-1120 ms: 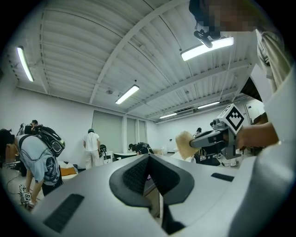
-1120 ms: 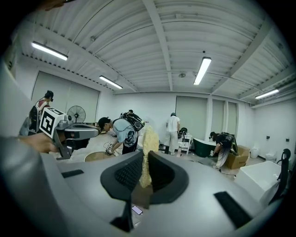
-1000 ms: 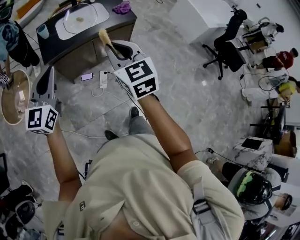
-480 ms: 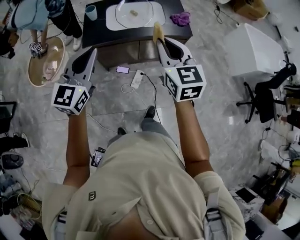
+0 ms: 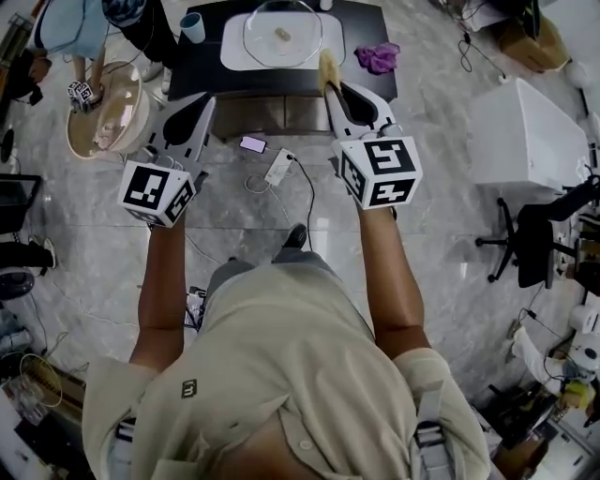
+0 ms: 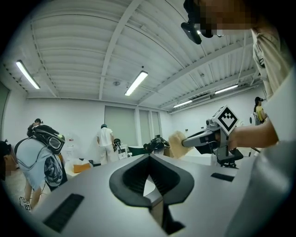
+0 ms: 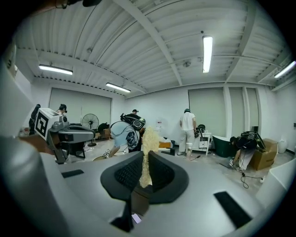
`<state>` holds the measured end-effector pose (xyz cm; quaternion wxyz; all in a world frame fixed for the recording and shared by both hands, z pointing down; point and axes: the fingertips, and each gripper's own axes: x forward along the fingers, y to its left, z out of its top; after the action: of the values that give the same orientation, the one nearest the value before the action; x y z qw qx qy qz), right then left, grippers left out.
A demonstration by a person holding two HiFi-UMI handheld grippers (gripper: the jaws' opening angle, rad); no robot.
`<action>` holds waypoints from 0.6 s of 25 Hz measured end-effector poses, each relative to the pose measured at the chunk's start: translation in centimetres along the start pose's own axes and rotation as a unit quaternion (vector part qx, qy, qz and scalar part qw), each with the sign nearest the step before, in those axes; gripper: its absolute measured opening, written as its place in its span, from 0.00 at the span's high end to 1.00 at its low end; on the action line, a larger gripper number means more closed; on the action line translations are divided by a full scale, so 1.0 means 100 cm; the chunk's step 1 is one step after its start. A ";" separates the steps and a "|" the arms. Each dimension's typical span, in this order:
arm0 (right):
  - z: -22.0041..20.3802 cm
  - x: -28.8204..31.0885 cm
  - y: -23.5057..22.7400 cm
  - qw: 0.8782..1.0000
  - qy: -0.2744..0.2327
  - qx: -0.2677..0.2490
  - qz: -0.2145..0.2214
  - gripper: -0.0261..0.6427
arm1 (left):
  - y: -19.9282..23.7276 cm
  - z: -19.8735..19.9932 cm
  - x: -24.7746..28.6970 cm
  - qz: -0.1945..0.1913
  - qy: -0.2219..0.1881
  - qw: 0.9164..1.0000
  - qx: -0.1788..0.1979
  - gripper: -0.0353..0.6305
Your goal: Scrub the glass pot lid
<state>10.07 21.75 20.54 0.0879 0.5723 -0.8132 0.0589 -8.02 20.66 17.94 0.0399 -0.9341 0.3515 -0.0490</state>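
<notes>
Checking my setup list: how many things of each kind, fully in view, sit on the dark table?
Glass pot lid: 1
White mat: 1
Blue cup: 1
Purple cloth: 1
Total: 4

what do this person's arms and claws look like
The left claw and right claw are matching pale grey shells that taper forward, with black ribbed pads lining the jaws. Each carries a white cube printed with black square markers. No cables show on either. The person wears a beige short-sleeved shirt with grey shoulder straps; the forearms are bare.
</notes>
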 end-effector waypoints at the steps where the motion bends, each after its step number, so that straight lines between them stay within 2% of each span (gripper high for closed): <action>1: -0.001 0.001 -0.005 1.000 0.000 0.001 0.003 0.90 | -0.004 -0.001 0.005 0.000 0.002 1.000 0.001 0.93; 7: -0.011 0.002 -0.025 1.000 -0.002 0.013 0.008 0.90 | -0.018 -0.006 0.026 -0.006 0.017 1.000 0.008 0.93; 15: -0.018 0.015 -0.046 1.000 0.006 0.024 -0.014 0.90 | -0.004 -0.013 0.061 -0.029 0.019 0.999 0.007 0.93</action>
<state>14.06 19.19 22.62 0.0799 0.5852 -0.8029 0.0808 -3.37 16.88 19.65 0.0379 -0.9424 0.3248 -0.0705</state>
